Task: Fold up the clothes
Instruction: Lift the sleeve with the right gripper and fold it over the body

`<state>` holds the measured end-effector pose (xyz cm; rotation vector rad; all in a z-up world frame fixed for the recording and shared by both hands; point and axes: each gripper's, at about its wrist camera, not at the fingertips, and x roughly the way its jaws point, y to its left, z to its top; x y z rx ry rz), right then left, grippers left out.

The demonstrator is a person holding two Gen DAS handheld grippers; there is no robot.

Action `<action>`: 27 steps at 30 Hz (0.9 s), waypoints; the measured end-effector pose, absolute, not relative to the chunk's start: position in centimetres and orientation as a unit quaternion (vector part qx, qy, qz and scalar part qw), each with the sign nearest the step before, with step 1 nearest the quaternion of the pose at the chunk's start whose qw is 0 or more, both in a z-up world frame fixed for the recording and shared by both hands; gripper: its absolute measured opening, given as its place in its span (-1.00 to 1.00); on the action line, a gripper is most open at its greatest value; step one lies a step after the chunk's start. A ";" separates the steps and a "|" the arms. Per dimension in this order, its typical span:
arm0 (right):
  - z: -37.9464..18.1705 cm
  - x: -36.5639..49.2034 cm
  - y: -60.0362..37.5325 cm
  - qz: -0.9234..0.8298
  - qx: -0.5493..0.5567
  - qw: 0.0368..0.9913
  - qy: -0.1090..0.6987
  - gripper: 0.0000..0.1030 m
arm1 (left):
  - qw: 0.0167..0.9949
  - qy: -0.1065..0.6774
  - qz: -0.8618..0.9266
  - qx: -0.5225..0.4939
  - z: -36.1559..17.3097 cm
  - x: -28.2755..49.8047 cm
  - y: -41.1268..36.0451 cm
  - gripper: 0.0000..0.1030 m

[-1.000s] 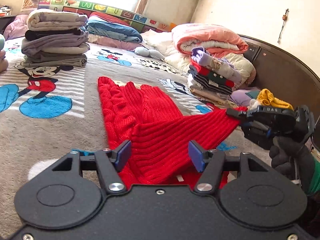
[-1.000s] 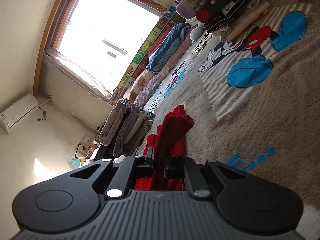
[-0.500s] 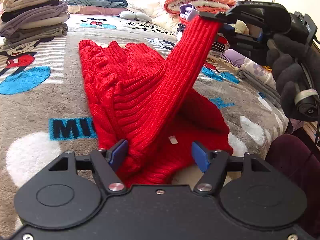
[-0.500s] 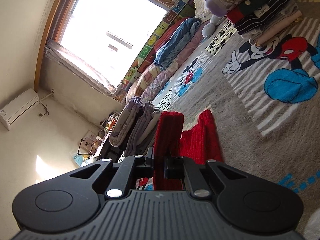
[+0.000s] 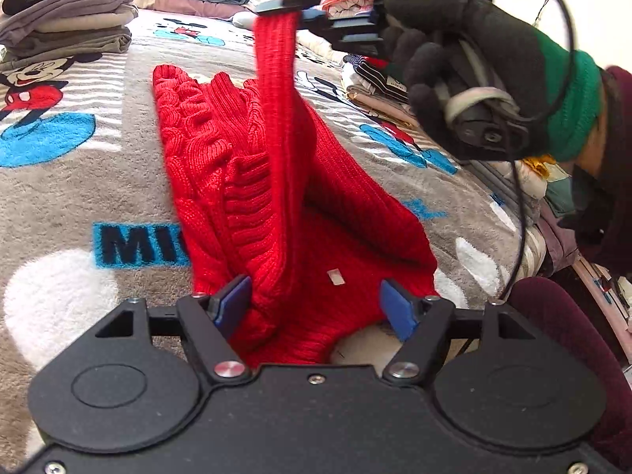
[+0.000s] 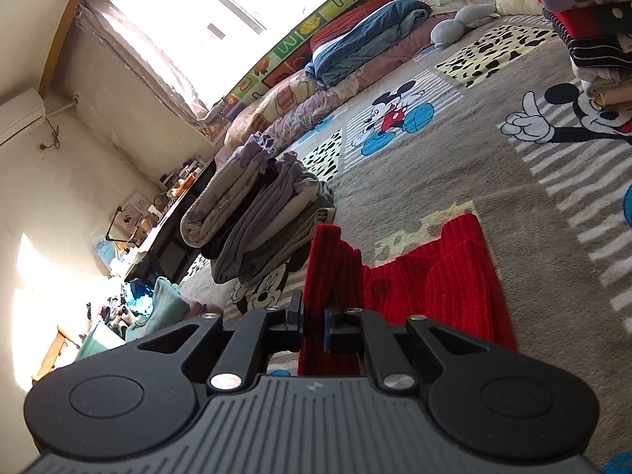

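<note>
A red knit sweater [image 5: 245, 181] lies lengthwise on the cartoon-print blanket [image 5: 59, 197]. My right gripper [image 5: 294, 8], in a black-gloved hand [image 5: 474, 63], is shut on the sweater's sleeve [image 5: 276, 63] and holds it lifted above the body. In the right wrist view the sleeve [image 6: 331, 264] runs between the shut right gripper [image 6: 313, 324], with the rest of the sweater [image 6: 442, 276] flat below. My left gripper [image 5: 316, 302] hovers low over the collar end. Its jaws are opening, the blue pads [image 5: 233, 300] standing apart with knit folds between them, not pressed.
A stack of folded grey clothes [image 5: 67, 12] stands at the far left of the bed, also in the right wrist view as a stack [image 6: 256, 217]. Another pile of folded clothes [image 5: 375, 83] sits at the right behind the hand. Pillows and bedding [image 6: 355, 35] line the window wall.
The right gripper has carried the sleeve up and leftwards, from out at the right side to above the sweater's body. The left gripper's pads have spread slightly and it tilted down.
</note>
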<state>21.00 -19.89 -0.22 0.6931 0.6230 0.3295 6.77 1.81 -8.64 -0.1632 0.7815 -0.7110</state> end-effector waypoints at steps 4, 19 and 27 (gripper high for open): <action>-0.5 23.4 -17.3 0.158 0.291 0.886 0.324 -0.79 | 0.857 0.375 -0.343 -0.084 -8.7 6.9 1.9 0.40; -2.7 28.4 -14.9 0.138 0.254 0.897 0.335 -0.31 | 0.839 0.386 -0.355 -0.141 -8.8 7.5 3.5 0.42; -4.5 27.4 -15.3 0.159 0.166 0.890 0.394 -0.03 | 0.841 0.387 -0.353 -0.137 -8.8 7.2 2.9 0.49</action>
